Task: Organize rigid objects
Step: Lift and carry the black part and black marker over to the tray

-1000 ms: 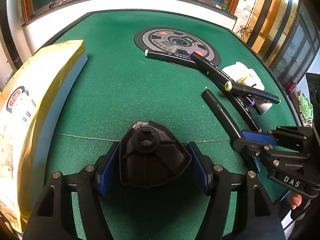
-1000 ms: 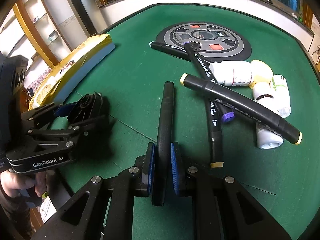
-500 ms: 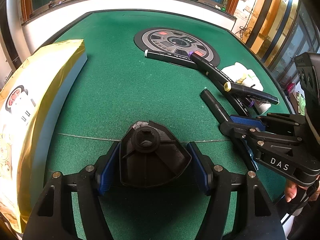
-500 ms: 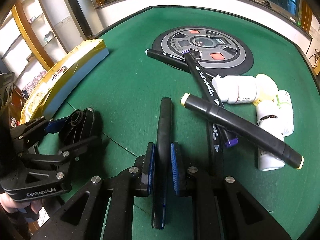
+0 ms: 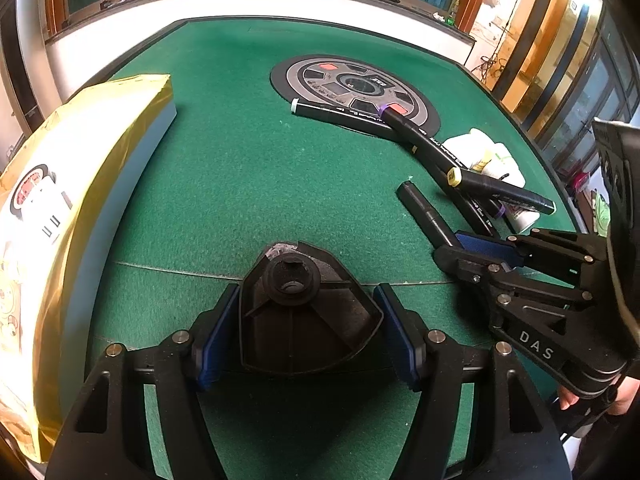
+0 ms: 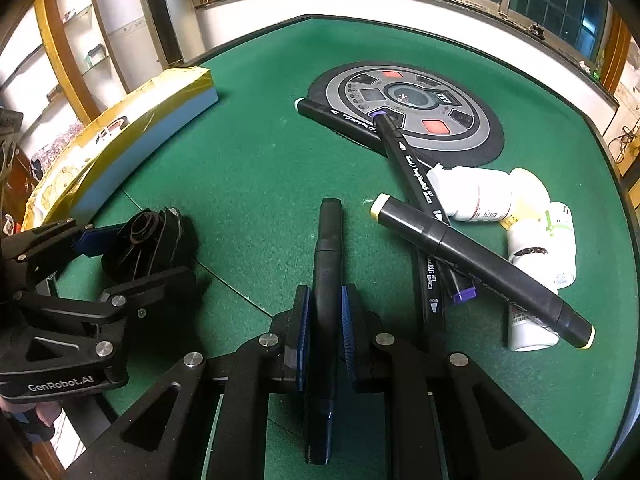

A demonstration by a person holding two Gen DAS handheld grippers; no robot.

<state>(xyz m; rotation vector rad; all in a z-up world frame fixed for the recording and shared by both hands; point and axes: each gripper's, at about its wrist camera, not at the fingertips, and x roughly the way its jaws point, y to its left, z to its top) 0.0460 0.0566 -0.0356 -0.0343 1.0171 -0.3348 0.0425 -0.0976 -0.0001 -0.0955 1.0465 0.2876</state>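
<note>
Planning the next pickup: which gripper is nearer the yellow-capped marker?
Right. The right gripper, shut on a black marker, sits just beside the yellow-capped marker; the left gripper, holding a black fan-shaped part, is farther off.

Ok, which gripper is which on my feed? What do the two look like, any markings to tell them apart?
Both are black angular linkage frames with silver bolts and blue pads on the fingers. The left gripper carries white "GenRobot.AI" lettering on its side. The right gripper reads "DAS" in white. No cables show on either. A bare hand grips the right one from below; no sleeve is visible there.
</note>
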